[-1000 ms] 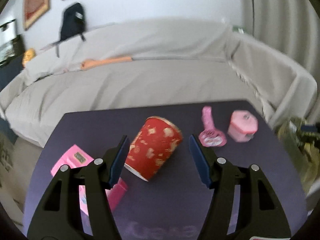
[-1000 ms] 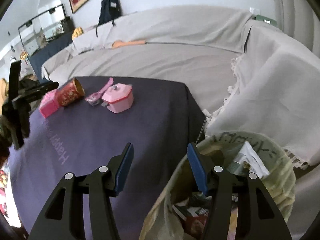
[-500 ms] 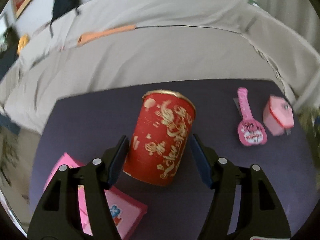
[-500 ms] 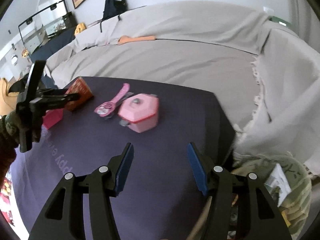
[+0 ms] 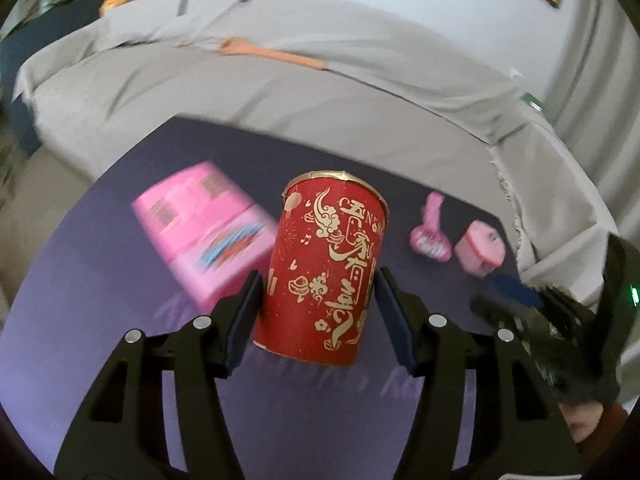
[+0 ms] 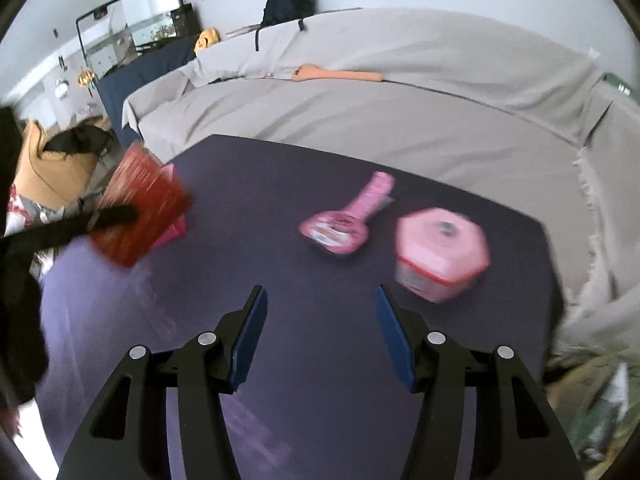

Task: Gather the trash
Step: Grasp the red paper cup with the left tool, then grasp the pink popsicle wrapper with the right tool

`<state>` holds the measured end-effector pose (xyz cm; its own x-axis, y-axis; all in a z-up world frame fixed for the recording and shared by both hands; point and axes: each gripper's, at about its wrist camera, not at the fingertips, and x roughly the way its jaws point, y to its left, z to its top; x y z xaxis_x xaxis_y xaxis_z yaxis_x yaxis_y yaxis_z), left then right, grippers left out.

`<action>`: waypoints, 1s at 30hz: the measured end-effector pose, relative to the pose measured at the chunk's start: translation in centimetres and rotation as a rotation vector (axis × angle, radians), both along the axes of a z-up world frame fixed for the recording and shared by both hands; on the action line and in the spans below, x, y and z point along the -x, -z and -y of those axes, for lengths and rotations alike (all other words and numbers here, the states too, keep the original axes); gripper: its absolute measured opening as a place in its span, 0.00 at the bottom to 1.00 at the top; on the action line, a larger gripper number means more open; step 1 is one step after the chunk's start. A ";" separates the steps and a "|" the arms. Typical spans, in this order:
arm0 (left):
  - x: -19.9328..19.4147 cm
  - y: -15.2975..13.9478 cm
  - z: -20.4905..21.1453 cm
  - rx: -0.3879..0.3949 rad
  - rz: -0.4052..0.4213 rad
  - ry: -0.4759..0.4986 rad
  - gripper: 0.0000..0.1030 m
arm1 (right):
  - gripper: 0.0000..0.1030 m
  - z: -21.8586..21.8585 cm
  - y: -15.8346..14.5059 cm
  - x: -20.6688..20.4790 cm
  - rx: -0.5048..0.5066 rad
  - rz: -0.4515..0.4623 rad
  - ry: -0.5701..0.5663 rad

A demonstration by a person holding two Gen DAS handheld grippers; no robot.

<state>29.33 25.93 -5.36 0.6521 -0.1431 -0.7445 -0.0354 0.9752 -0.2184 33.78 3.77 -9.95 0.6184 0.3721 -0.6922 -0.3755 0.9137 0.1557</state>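
A red paper cup with gold print point(image 5: 326, 268) sits between the fingers of my left gripper point(image 5: 319, 298), which is shut on it and holds it above the dark purple table point(image 5: 100, 280). In the right wrist view the cup point(image 6: 140, 206) shows blurred at the left, held above the table point(image 6: 280, 272). My right gripper point(image 6: 318, 316) is open and empty over the table's near part. A trash bag point(image 6: 600, 408) lies at the lower right edge.
A pink box point(image 5: 204, 236) lies on the table left of the cup. A pink toy guitar point(image 6: 346, 218) and a pink hexagonal box point(image 6: 440, 254) lie at the right. A grey-covered sofa point(image 6: 400, 92) wraps behind the table.
My left gripper closed around the red cup and lifted it off the table. My right gripper swung left from the trash bag to over the table.
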 end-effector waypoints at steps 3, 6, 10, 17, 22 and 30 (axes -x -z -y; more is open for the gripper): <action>2.7 0.5 -1.7 0.006 0.010 -0.061 0.53 | 0.52 -1.8 0.5 -1.3 -0.023 -0.010 0.007; 4.7 0.7 -2.8 0.040 0.028 -0.100 0.54 | 0.51 -3.1 1.1 -2.7 -0.004 -0.045 0.045; 5.5 0.9 -3.1 0.051 0.044 -0.117 0.54 | 0.52 -3.2 1.9 -4.2 0.033 -0.080 0.142; 5.2 1.4 -3.2 0.078 0.041 -0.100 0.54 | 0.52 -3.4 3.2 -6.8 0.096 -0.106 0.207; 5.1 1.9 -2.9 0.081 0.028 -0.096 0.54 | 0.51 -4.0 3.3 -8.2 0.143 -0.095 0.208; 5.3 2.0 -1.8 0.060 0.008 -0.110 0.54 | 0.42 -3.5 1.9 -6.3 0.131 -0.044 0.121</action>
